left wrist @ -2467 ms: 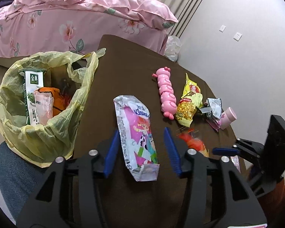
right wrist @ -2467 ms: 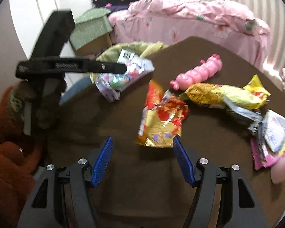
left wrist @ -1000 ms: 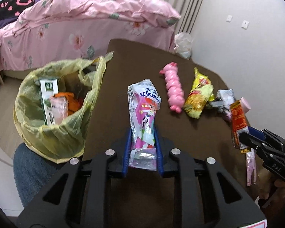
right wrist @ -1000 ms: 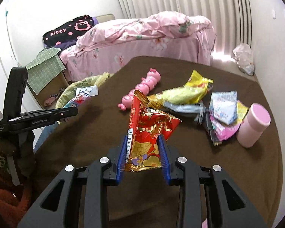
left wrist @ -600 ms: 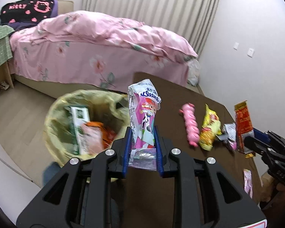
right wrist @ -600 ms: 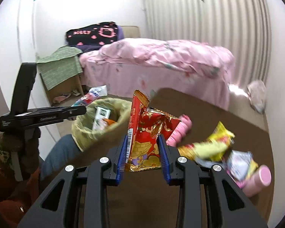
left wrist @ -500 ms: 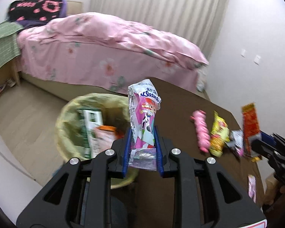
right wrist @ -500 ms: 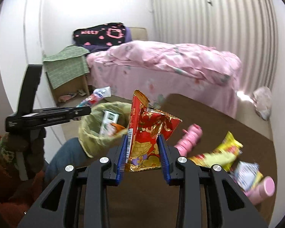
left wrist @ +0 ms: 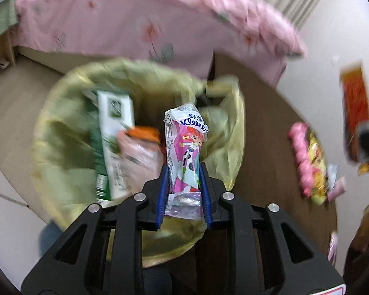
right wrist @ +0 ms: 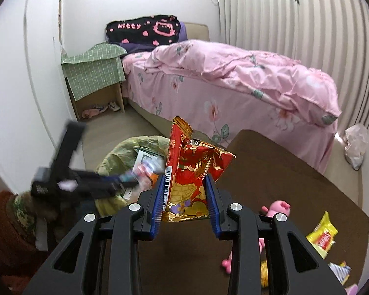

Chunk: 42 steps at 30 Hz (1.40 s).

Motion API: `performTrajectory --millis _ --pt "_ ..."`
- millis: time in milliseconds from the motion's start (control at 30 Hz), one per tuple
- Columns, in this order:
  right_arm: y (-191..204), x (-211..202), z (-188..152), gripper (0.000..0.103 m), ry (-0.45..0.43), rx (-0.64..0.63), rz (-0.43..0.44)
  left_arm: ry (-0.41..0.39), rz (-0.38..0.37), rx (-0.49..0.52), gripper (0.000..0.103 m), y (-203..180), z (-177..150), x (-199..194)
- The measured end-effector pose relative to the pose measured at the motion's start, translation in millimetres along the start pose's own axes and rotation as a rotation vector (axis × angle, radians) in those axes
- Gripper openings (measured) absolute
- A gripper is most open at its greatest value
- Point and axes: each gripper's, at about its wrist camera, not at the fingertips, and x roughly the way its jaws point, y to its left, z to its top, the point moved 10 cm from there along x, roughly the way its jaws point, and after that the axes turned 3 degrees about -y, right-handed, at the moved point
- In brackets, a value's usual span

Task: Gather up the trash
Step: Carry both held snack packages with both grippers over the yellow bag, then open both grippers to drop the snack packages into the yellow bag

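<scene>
My left gripper (left wrist: 183, 191) is shut on a pink and white tissue pack (left wrist: 184, 147) and holds it upright over the open yellow-green bin bag (left wrist: 61, 147). Inside the bag lie a green and white carton (left wrist: 113, 132) and an orange wrapper (left wrist: 145, 132). My right gripper (right wrist: 185, 206) is shut on a red and gold snack wrapper (right wrist: 192, 169), lifted above the brown table (right wrist: 283, 172). In the right wrist view the left gripper (right wrist: 125, 183) shows blurred over the bin bag (right wrist: 125, 152). The red wrapper (left wrist: 355, 113) also appears at the right edge of the left wrist view.
On the table lie a pink caterpillar toy (left wrist: 300, 152), a yellow snack bag (left wrist: 318, 172) and several small wrappers. A bed with a pink floral cover (right wrist: 233, 78) stands behind the table. A wooden side table under a green cloth (right wrist: 96, 73) stands at the wall.
Both grippers closed on their wrappers and lifted them off the table. The left one has swung over the bin bag; the right one has risen and turned toward the bag.
</scene>
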Motion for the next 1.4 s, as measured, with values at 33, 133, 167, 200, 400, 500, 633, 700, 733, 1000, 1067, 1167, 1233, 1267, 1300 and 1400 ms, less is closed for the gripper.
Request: performTrajectory --millis 33,133,167,200,400,500,633,700,733,1000,1067,1167,1233,1267,1300,1400 --pt "-1 7 0 0.031 0.011 0.000 0.005 0.027 0.081 0.015 0.022 8 -3 13" --pt "-2 27 1 0.031 0.039 -0.012 0.022 0.006 0.198 -0.005 0.021 31 -2 18" --pt "-1 32 1 0.031 0.046 -0.014 0.030 -0.006 0.224 -0.019 0.018 39 -1 15" --pt "1 40 1 0.031 0.056 -0.015 0.045 -0.020 0.241 -0.027 0.018 44 -1 11" --pt "27 88 -3 0.031 0.119 -0.032 0.146 -0.119 0.183 -0.156 0.018 61 6 -19" --pt "38 107 -6 0.032 0.142 -0.031 0.168 -0.151 0.120 -0.216 0.020 63 8 -32" --pt "43 123 -11 0.044 0.176 0.011 0.187 -0.185 0.071 -0.235 0.043 54 12 -43" --pt "42 125 -12 0.046 0.185 0.028 0.194 -0.209 0.063 -0.268 0.054 58 18 -49" --pt "41 124 -12 0.047 0.182 0.028 0.192 -0.226 0.067 -0.291 0.055 62 20 -54" --pt "24 90 -11 0.052 0.159 0.027 0.137 -0.302 0.103 -0.326 0.067 71 31 -78" --pt "14 73 -10 0.052 0.139 0.033 0.111 -0.312 0.104 -0.310 0.068 65 33 -82" --pt "-7 41 -12 0.052 0.097 0.038 0.038 -0.328 0.100 -0.254 0.069 46 36 -88" --pt "-20 18 -15 0.052 0.072 0.047 -0.002 -0.341 0.094 -0.195 0.075 27 37 -91" --pt "-25 9 -17 0.052 0.060 0.053 -0.016 -0.350 0.087 -0.161 0.078 14 37 -92" --pt "-32 -3 -19 0.053 0.043 0.062 -0.036 -0.355 0.080 -0.136 0.080 4 37 -94" --pt "-55 -42 -31 0.056 -0.012 0.082 -0.112 -0.372 0.050 -0.034 0.084 -38 34 -97"
